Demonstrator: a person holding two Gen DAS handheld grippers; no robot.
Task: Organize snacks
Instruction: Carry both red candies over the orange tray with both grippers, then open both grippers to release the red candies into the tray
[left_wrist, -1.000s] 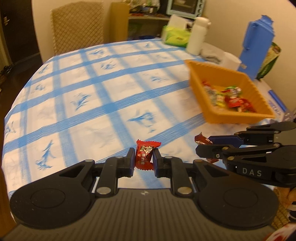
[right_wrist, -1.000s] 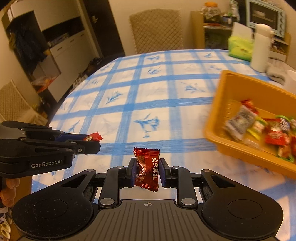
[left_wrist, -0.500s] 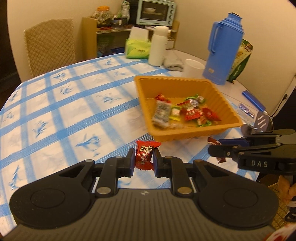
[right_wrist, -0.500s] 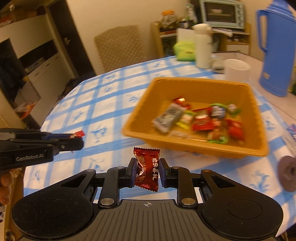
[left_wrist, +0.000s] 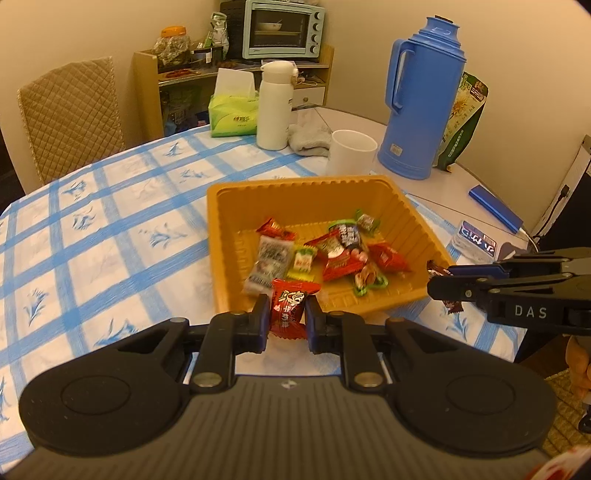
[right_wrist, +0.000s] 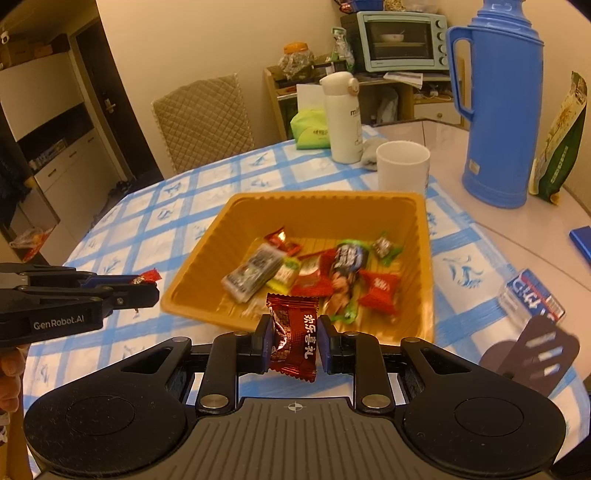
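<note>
An orange tray (left_wrist: 406, 206) (right_wrist: 207, 258) holding several wrapped candies sits on the blue-checked tablecloth. My left gripper (left_wrist: 285, 318) is shut on a bright red candy (left_wrist: 290, 306), held just in front of the tray's near rim. In the right wrist view that left gripper (right_wrist: 147, 286) shows side-on at the left, beside the tray's left corner. My right gripper (right_wrist: 291, 341) is shut on a dark red candy (right_wrist: 293, 334), also at the tray's near edge. The left wrist view shows the right gripper (left_wrist: 439, 282) side-on off the tray's right corner.
Behind the tray stand a white cup (left_wrist: 352, 153), a white flask (left_wrist: 275, 107), a green tissue pack (left_wrist: 232, 114) and a tall blue thermos (left_wrist: 424, 99). A blue flat case (left_wrist: 495, 212) and a small packet (right_wrist: 532, 295) lie right of the tray. A quilted chair (left_wrist: 70, 114) stands behind the table.
Both grippers, each still holding its candy, have travelled right across the tablecloth to the tray, which now lies straight ahead in both views.
</note>
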